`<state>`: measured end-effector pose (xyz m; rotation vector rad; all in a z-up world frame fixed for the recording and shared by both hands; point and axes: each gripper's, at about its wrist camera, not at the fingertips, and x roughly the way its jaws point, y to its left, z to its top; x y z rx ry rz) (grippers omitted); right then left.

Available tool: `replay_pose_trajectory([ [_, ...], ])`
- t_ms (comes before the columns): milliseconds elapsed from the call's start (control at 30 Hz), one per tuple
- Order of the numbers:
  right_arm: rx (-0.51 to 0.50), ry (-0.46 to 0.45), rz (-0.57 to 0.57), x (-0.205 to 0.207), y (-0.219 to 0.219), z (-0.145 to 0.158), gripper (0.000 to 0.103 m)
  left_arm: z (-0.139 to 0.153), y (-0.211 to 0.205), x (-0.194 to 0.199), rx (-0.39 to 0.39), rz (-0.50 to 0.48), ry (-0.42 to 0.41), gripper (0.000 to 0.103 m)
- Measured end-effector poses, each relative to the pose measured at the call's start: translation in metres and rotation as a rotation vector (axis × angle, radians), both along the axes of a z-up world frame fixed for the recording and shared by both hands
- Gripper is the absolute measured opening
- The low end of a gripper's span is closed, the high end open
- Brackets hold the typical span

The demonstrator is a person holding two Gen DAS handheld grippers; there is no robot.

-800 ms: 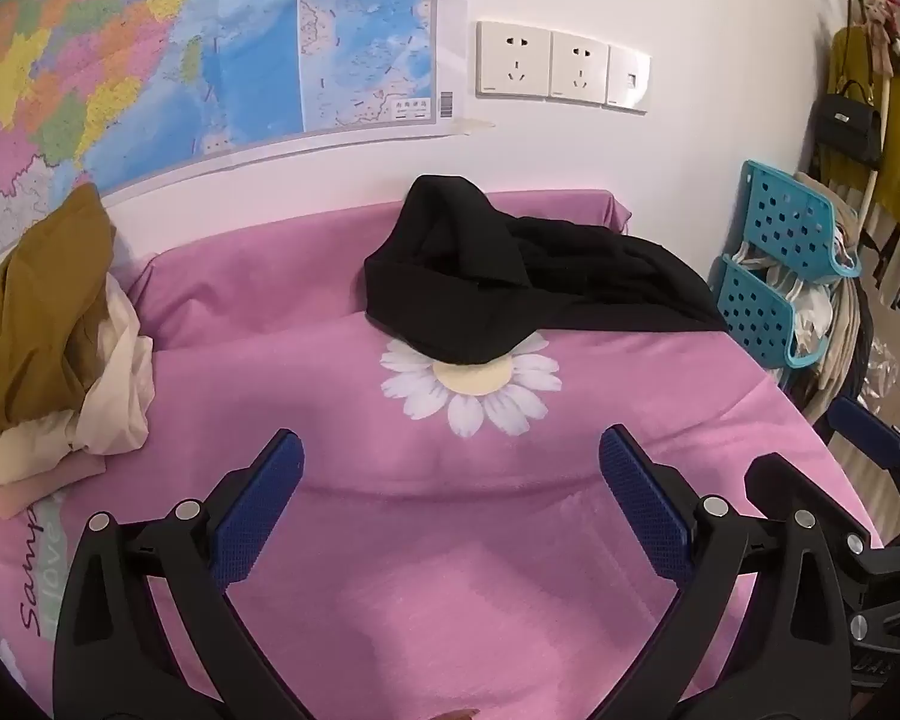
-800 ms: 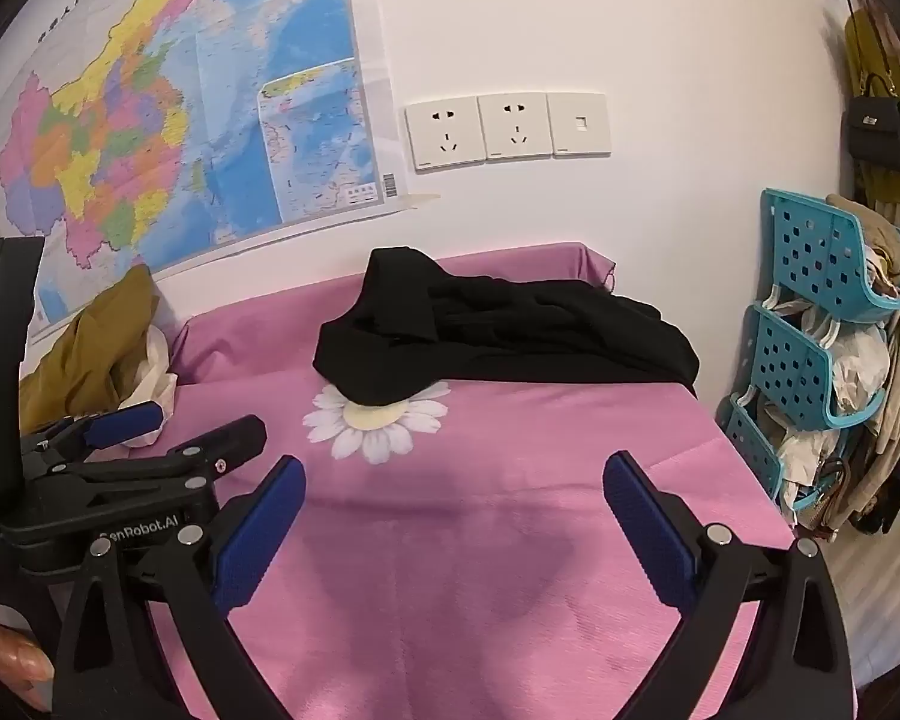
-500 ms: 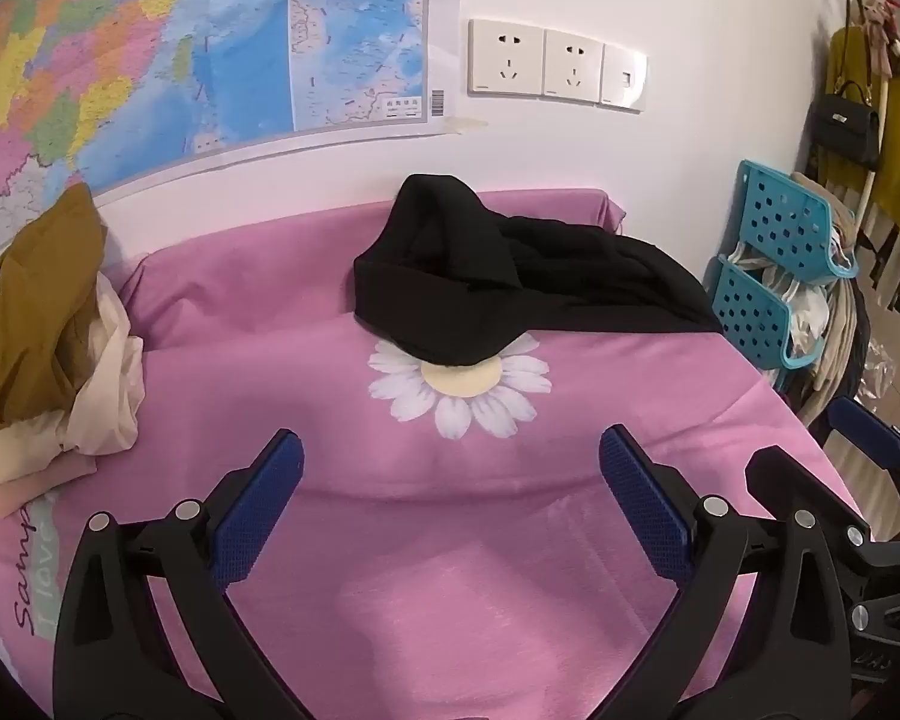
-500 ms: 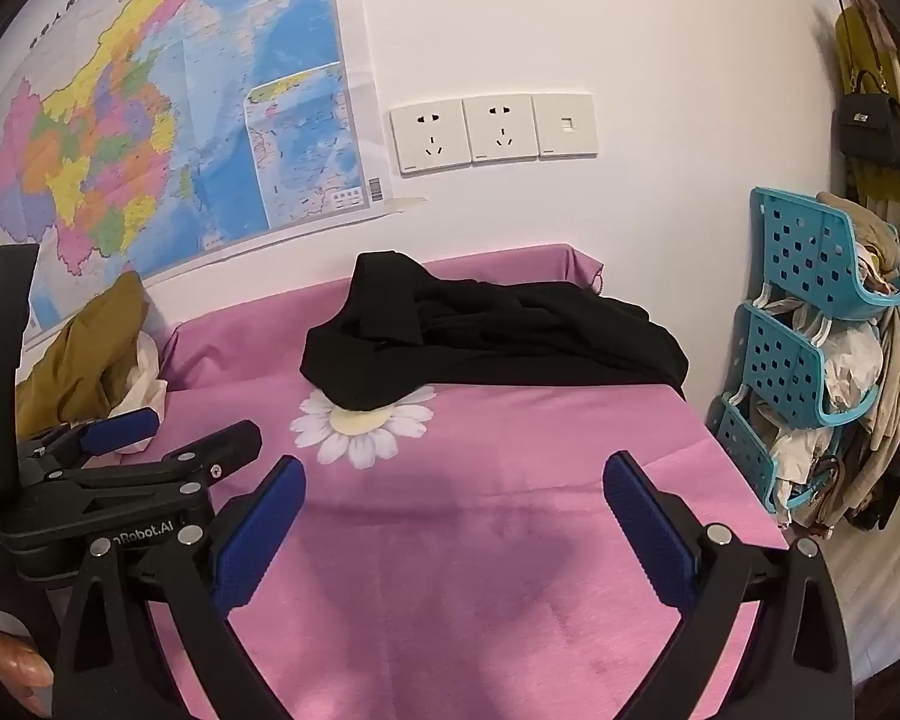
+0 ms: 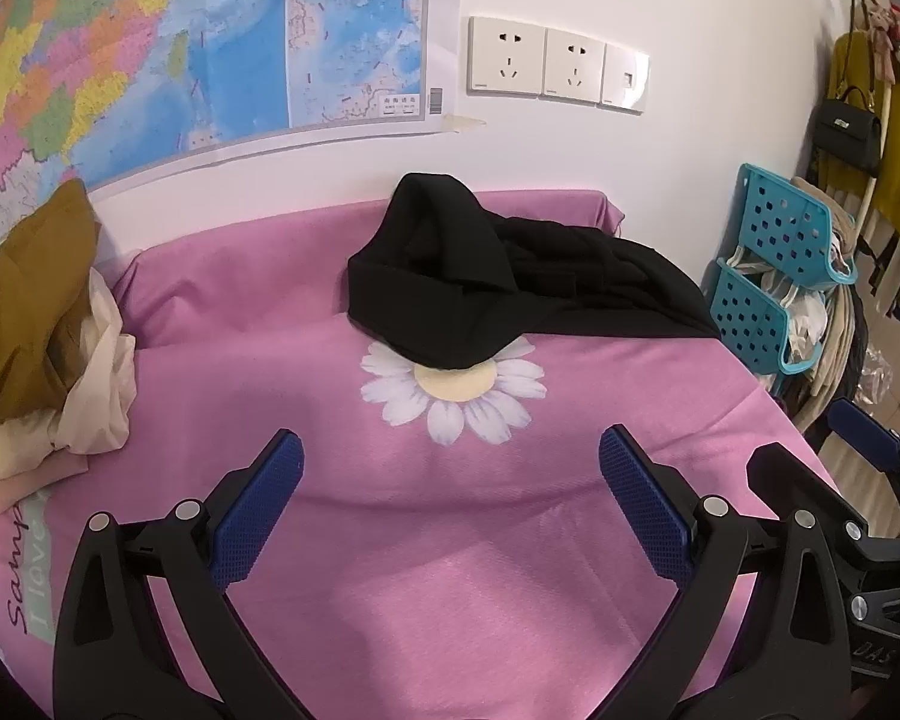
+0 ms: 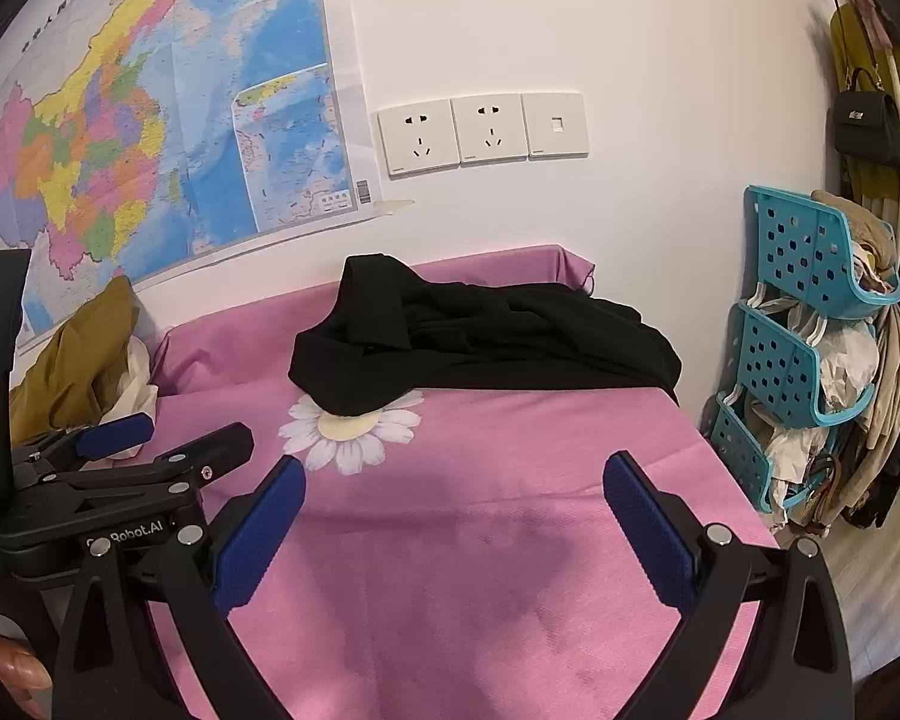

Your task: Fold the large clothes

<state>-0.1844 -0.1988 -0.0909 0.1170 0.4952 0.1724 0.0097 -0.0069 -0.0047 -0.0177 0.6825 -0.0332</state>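
A crumpled black garment (image 5: 498,288) lies at the back of the pink-covered table (image 5: 450,570), against the wall, partly over a printed daisy (image 5: 453,387). It shows in the right wrist view (image 6: 480,342) too. My left gripper (image 5: 450,480) is open and empty, over the table's near half, well short of the garment. My right gripper (image 6: 453,498) is open and empty, also short of it. The left gripper shows at the left of the right wrist view (image 6: 168,444).
A pile of mustard and cream clothes (image 5: 36,330) sits at the back left. A blue stacked basket rack (image 6: 804,348) stuffed with clothes stands beyond the table's right edge. A map and wall sockets (image 5: 558,66) hang behind.
Both views have shifted a little toward the wall; the black garment sits slightly closer and more to the left. Both grippers stay open.
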Motion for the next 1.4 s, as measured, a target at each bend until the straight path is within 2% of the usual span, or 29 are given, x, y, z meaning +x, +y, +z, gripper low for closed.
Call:
replay_pose_trajectory([
  [1400,0.011,0.005,-0.004,0.012,-0.009,0.0,0.097,-0.001,-0.01,0.012,-0.001,0.003,0.02,0.097],
])
